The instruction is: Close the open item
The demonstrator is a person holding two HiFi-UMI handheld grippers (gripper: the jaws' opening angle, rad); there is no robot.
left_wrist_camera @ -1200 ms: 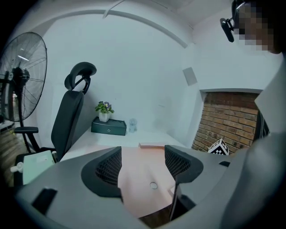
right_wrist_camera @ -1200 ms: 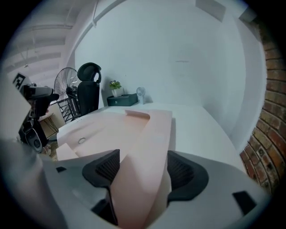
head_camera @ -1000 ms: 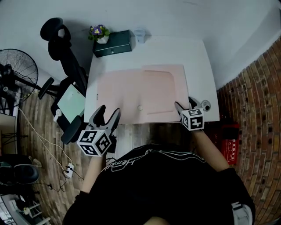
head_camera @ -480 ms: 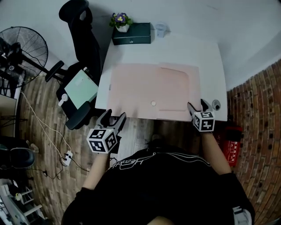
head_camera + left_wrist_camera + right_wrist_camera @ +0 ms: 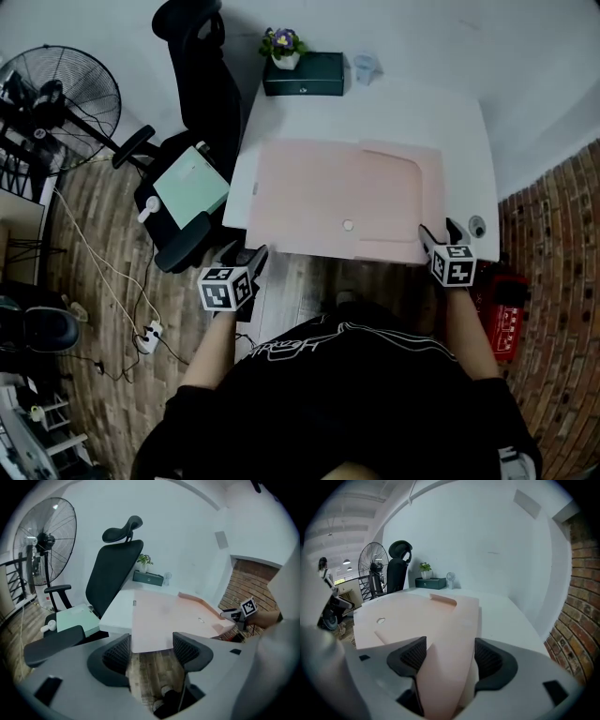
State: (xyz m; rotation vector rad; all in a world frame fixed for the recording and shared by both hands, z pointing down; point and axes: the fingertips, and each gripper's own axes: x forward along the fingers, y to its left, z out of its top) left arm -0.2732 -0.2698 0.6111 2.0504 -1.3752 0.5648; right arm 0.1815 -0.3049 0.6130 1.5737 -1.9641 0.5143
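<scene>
A large pink folder (image 5: 328, 192) lies open and flat on the white table (image 5: 455, 141), with a small round snap (image 5: 348, 225) near its front edge. My right gripper (image 5: 439, 231) is at the folder's front right corner. In the right gripper view the jaws of the right gripper (image 5: 450, 656) stand apart, with a raised pink flap of the folder (image 5: 440, 620) between them. My left gripper (image 5: 244, 251) hangs open off the table's front left corner, over the wooden floor. Nothing is between the jaws of the left gripper (image 5: 151, 651); the folder (image 5: 173, 616) lies ahead of it.
A dark green box (image 5: 303, 75), a potted plant (image 5: 283, 44) and a clear cup (image 5: 364, 66) stand along the table's far edge. A black office chair (image 5: 192, 94) with a mint-green pad (image 5: 190, 187) stands left of the table, a fan (image 5: 56, 94) beyond it. Brick wall and a red crate (image 5: 499, 314) lie right.
The head view has swung, so the table sits further right. My left gripper has drawn back from the table's front edge and looks smaller. My right gripper stays at the folder's front right corner.
</scene>
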